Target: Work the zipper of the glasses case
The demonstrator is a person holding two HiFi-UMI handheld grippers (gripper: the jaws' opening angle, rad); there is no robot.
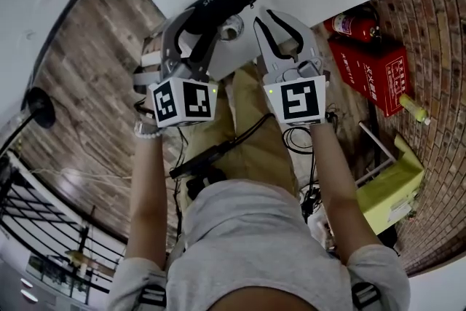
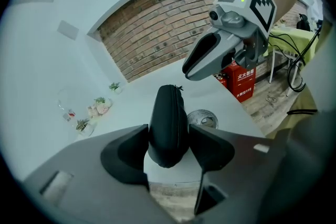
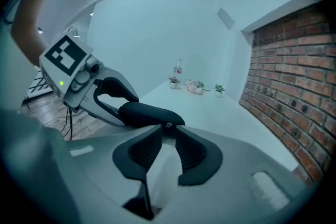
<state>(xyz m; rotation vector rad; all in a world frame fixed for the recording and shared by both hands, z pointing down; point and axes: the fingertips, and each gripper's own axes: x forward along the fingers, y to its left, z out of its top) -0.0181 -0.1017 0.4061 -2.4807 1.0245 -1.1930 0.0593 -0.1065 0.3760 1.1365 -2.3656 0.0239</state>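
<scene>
Because a zipper only runs when the shell is stopped from following it, the left gripper (image 2: 168, 148) is clamping the glasses case (image 2: 168, 113) across its near end. The jaws are pressing on both broad sides, so the case is standing on edge and pointing straight away from that gripper, out over the rim of the white tabletop (image 2: 131, 107). I cannot tell whether the case is touching the tabletop or hanging just above it.

The right gripper (image 3: 166, 132) is facing the case's other end, opposite the left one. Its jaws are drawn almost together, with the small zipper pull (image 3: 167, 126) sitting between their tips. It appears to be pinching the tab, though how firmly is hard to judge. This opposed hold is setting up a pull along the seam, one end anchored and the other free to travel.

The case is showing as a matte black, rounded pod, probably semi-rigid, with pale lettering along one side in the head view. The jaw pads are dark, scooped and rubbery-looking, set in smooth grey plastic bodies. The tabletop is reading as plain, flat and faintly glossy. A small round metal piece (image 2: 202, 119) is lying on it just beyond the left gripper's right jaw, clear of the case.

Since the shell is curved and smooth, it is likely to twist in the clamp if the tab is dragged off the seam's line.
</scene>
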